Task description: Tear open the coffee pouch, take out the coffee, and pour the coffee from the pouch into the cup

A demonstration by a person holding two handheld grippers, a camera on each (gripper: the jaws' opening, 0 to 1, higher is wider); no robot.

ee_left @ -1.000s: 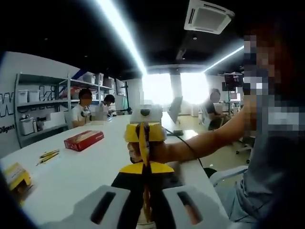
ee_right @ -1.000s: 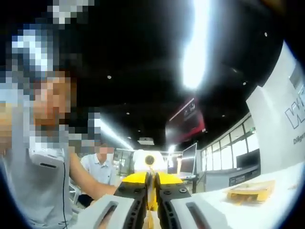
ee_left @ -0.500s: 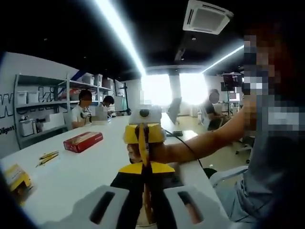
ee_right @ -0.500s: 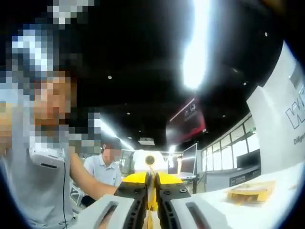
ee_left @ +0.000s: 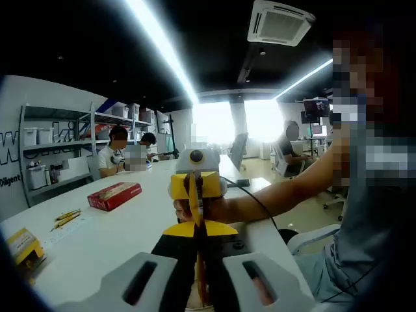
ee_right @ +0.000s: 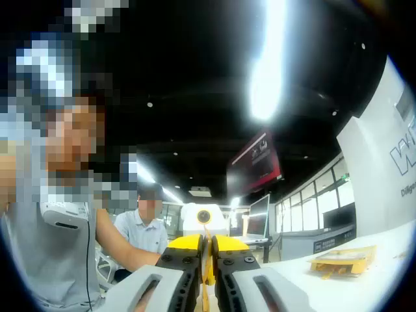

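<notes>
Left gripper view: a long white table (ee_left: 97, 240) runs away from the camera toward bright windows. A person's bare forearm (ee_left: 286, 192) reaches in from the right, above a grey shirt. Grey shelves (ee_left: 58, 153) with white boxes stand against the left wall, and two people sit at the far end of the table beside them. A ceiling air unit (ee_left: 281, 23) hangs at upper right, next to a long strip light. On the table, well to the left of the grippers, lie a red box (ee_left: 114, 195), a small yellow box (ee_left: 23, 244) nearer the camera, and a few yellow sticks (ee_left: 65, 218) between the two.

The left gripper (ee_left: 198, 250) rises from the bottom, its jaws drawn almost together. The right gripper (ee_left: 197, 185) faces it head-on, its yellow jaws equally narrow. Between them the coffee pouch (ee_left: 195, 205) shows edge-on as a thin yellow-orange strip, pinched by both and held up above the table. Whether it is torn cannot be told.

Right gripper view: the right gripper (ee_right: 207, 263) has its jaws closed to a slit on the same thin strip (ee_right: 205, 276), with the left gripper (ee_right: 203, 246) opposite. A flat yellow box (ee_right: 342, 260) lies on the table at right.
</notes>
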